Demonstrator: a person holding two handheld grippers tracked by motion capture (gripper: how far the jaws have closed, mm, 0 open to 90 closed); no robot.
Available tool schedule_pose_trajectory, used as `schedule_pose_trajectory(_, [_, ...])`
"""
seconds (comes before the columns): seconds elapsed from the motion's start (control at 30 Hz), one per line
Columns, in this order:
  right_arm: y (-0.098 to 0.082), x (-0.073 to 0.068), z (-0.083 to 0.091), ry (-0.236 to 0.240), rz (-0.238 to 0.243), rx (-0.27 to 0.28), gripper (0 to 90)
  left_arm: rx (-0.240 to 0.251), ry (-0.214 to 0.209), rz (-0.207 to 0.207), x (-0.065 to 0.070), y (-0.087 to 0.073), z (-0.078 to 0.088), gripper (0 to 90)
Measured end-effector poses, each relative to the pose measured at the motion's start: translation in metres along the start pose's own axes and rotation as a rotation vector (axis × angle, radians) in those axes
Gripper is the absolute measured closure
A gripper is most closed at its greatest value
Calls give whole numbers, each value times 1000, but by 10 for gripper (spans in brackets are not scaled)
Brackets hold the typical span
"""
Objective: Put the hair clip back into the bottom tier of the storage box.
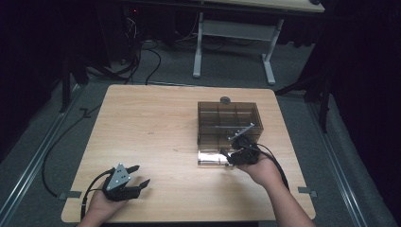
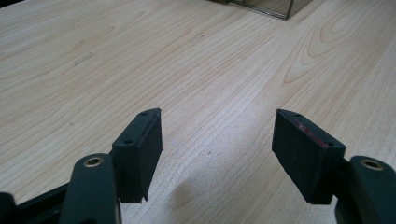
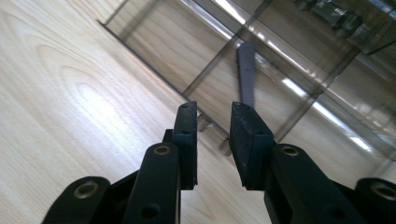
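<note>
While your right gripper [image 1: 229, 154] hovered at the near edge of the smoky clear compartment box [image 1: 229, 124], its jaws stood a little apart with nothing between them. The wooden table [image 1: 156, 127] lay under both tools. Just beyond those jaws a slim grey rod [image 3: 246, 72] rested inside the box. Your left gripper [image 1: 140, 175] sat released, far left of the box.
</note>
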State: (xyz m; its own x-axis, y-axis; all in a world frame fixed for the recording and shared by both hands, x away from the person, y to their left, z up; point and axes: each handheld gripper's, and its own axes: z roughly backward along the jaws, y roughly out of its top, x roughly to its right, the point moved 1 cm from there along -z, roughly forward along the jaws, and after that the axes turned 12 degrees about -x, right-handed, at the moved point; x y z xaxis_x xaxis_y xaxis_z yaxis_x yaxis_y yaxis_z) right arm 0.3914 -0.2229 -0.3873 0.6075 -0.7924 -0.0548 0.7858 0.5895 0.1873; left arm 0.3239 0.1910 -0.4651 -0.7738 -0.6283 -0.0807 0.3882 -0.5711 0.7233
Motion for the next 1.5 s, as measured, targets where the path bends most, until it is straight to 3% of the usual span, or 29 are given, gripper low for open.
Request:
schedule_pose_trajectory(0.1, [-11, -3, -3, -22, -8, 51, 730, -1, 2, 2, 0, 0, 0, 337])
schedule_pose_trajectory(0.4, [-41, -8, -19, -19, -37, 183, 698, 0, 3, 2, 0, 0, 0, 337])
schedule_pose_trajectory(0.47, [-51, -10, -25, -22, -42, 240, 675, 1, 2, 4, 0, 0, 0, 336])
schedule_pose_trajectory(0.53, [-54, -11, -27, -22, -41, 255, 671, 1, 1, 4, 0, 0, 0, 336])
schedule_pose_trajectory(0.6, [-62, -13, -31, -17, -48, 298, 666, 2, -1, 5, 0, 0, 0, 336])
schedule_pose_trajectory(0.63, [-70, -16, -35, -12, -57, 353, 663, 4, -1, 7, 0, 0, 0, 336])
schedule_pose_trajectory(0.67, [-70, -16, -35, -12, -57, 353, 663, 4, -1, 7, -1, 0, 0, 336])
schedule_pose_trajectory(0.73, [-78, -20, -40, -13, -57, 406, 657, 4, -1, 7, -1, 0, 0, 336])
schedule_pose_trajectory(1.0, [-103, -34, -53, -53, -60, 608, 641, 4, 10, 5, 0, 0, 0, 334])
schedule_pose_trajectory(1.03, [-108, -36, -50, -26, -79, 638, 632, -3, 14, 1, 1, 0, 0, 334])
schedule_pose_trajectory(1.13, [-111, -34, -53, -16, -113, 649, 611, -6, 17, -6, 1, 0, -1, 334])
schedule_pose_trajectory(1.5, [-106, -37, -55, -48, -102, 609, 591, -3, 9, -10, 1, 0, -1, 334])
